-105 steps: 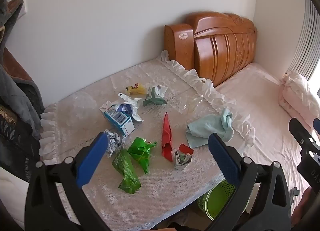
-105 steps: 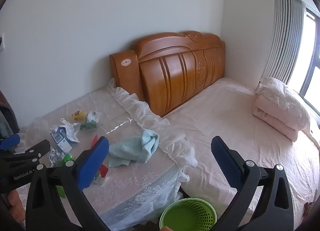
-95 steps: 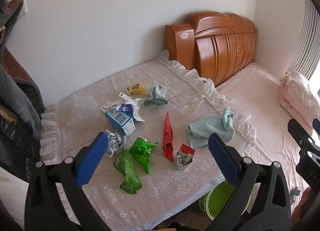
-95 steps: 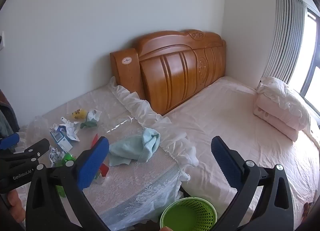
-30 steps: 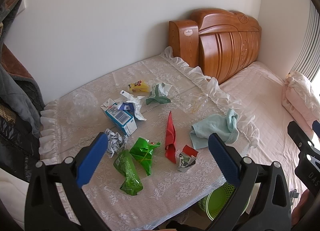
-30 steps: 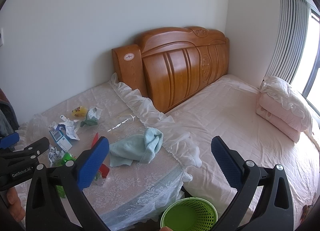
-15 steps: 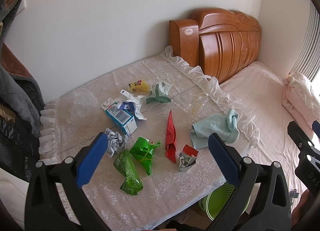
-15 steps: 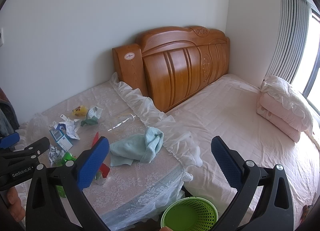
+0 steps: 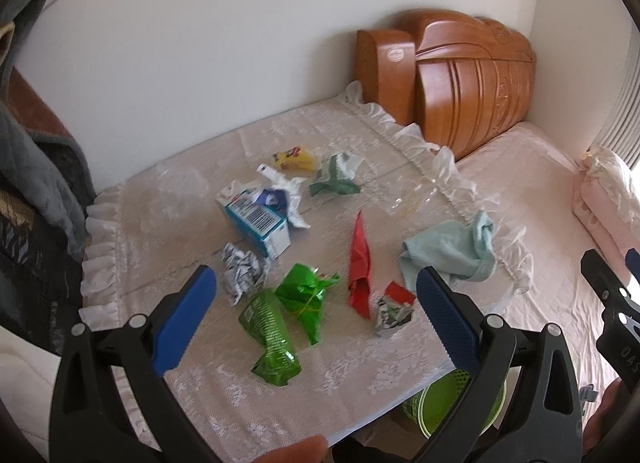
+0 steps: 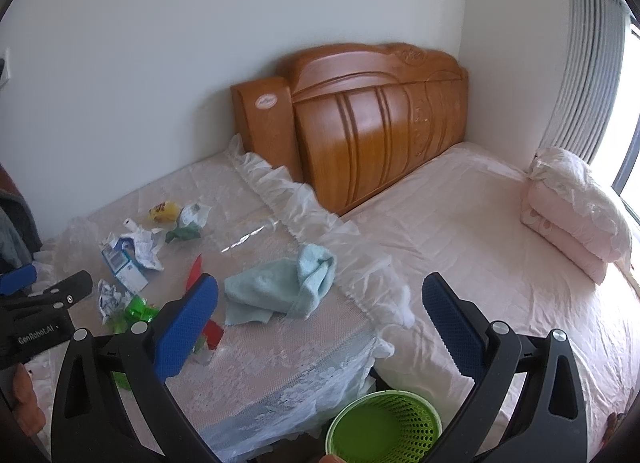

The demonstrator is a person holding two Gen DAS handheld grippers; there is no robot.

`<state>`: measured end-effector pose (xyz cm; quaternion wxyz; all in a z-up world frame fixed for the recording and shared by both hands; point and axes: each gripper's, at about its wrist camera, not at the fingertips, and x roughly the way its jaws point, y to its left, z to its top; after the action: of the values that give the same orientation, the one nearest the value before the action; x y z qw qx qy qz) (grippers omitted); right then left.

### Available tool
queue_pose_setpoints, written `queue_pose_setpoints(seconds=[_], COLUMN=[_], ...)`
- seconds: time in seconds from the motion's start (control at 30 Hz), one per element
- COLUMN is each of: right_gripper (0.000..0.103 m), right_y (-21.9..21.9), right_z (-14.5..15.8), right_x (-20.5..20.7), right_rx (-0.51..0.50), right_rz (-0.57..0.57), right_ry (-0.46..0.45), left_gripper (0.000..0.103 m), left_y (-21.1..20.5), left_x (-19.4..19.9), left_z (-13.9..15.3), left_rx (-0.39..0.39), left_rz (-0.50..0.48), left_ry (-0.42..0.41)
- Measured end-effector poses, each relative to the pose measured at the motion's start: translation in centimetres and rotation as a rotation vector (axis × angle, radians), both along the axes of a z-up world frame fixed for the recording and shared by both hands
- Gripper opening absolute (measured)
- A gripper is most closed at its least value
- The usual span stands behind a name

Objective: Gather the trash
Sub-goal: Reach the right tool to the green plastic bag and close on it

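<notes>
- Trash [image 9: 276, 327] lies scattered on the lace-covered surface [image 9: 192, 367].
- Left gripper [image 9: 316, 303]: fingers apart, holding nothing.
- Right gripper [image 10: 320, 317]: fingers apart above green basket [image 10: 384, 429].

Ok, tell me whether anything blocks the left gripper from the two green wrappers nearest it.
Nothing visible does. The left gripper hangs open above the green wrappers, which lie uncovered on the lace tablecloth. The crumpled paper ball and red wrapper sit beside them, not over them.

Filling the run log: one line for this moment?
phase: approach | left gripper: open | right gripper: open | trash: on table | basket: empty
</notes>
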<state>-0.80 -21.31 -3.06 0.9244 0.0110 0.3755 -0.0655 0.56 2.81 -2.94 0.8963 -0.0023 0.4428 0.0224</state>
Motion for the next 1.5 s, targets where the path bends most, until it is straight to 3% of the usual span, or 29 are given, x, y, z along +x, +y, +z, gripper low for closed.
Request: queue_pose_setpoints(seconds=[0.47, 0.7, 1.03, 1.2, 1.5], right_gripper=[0.101, 0.101, 0.099, 0.078, 0.074], right_y=[4.2, 7.6, 15.4, 18.9, 20.5], right_z=[-6.4, -8.3, -11.4, -14.3, -18.3], right_x=[2.2, 3.2, 7.3, 9.1, 10.4], right_rx=[0.034, 0.031, 0.117, 0.116, 0.151], right_rz=[0.183, 0.300, 0.460, 0.448, 0.386], right_ry=[0.164, 0.191, 0.270, 0.356, 0.465], left_gripper=[0.096, 0.096, 0.096, 0.096, 0.096], left_y=[7.3, 10.7, 12.1, 12.6, 13.3], left_x=[-3.5, -5.2, -5.4, -5.0, -3.5], left_z=[-5.6, -7.7, -8.7, -9.2, -10.3], left_rx=[-0.031, -0.089, -0.093, -0.086, -0.105], left_rz=[0.159, 0.261, 0.239, 0.216, 0.140], left_ry=[0.151, 0.200, 0.205, 0.204, 0.204])
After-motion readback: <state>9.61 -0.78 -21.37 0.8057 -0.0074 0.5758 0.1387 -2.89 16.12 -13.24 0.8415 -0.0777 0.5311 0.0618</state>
